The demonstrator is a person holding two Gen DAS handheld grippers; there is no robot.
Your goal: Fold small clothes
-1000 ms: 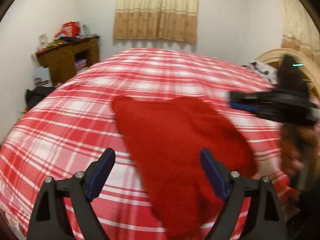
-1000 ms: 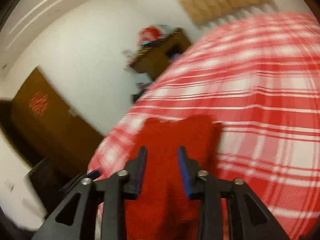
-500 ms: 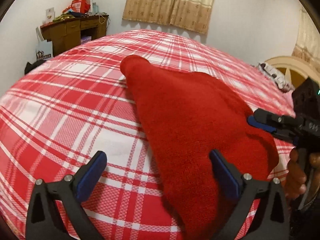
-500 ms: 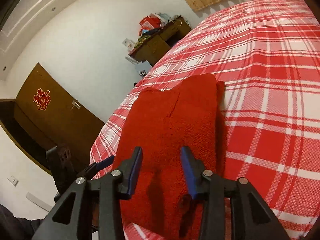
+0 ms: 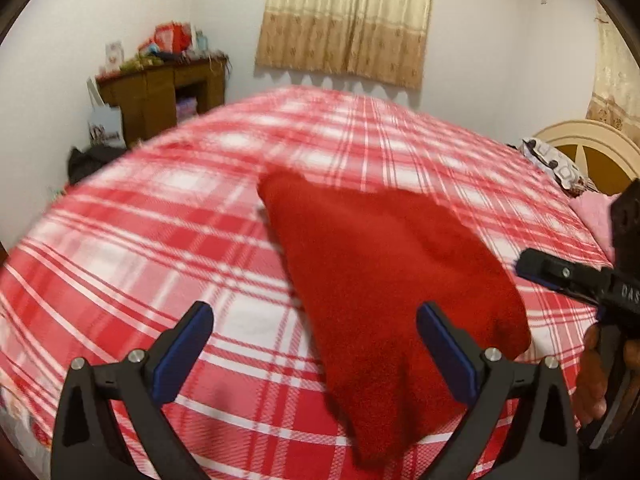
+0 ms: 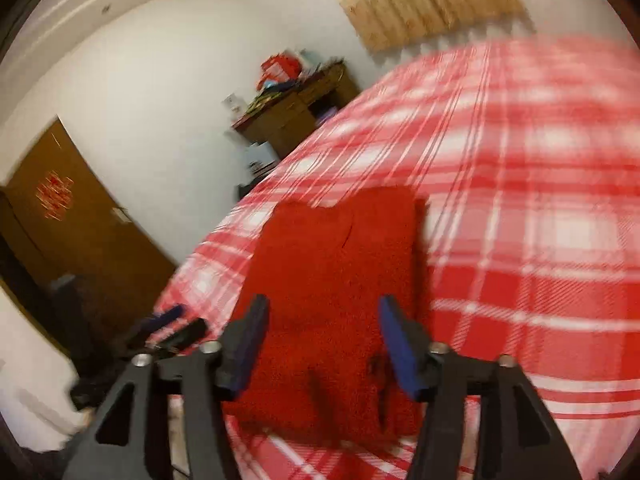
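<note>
A red fuzzy garment (image 5: pixel 380 260) lies folded on the red and white plaid bed (image 5: pixel 160 220). My left gripper (image 5: pixel 314 320) hovers over the garment's near left edge, open wide and holding nothing. My right gripper (image 5: pixel 560 276) comes in from the right, held by a hand, just off the garment's right edge. In the right wrist view the right gripper (image 6: pixel 324 308) hangs above the near end of the garment (image 6: pixel 332 248). Its jaws are opening, and the pads press on nothing. The left gripper (image 6: pixel 172 328) shows at the left beside the bed edge.
A wooden desk (image 5: pixel 160 88) piled with clutter stands by the far left wall, a white bag (image 5: pixel 106 128) leaning on it. A curtain (image 5: pixel 344 20) hangs behind the bed. A curved headboard (image 5: pixel 592 144) and a patterned pillow (image 5: pixel 556 164) lie at right. A brown door (image 6: pixel 60 220) is far left.
The right gripper's jaws have spread apart above the garment. The left gripper has pulled back a little, so the garment sits farther off. The garment lies still.
</note>
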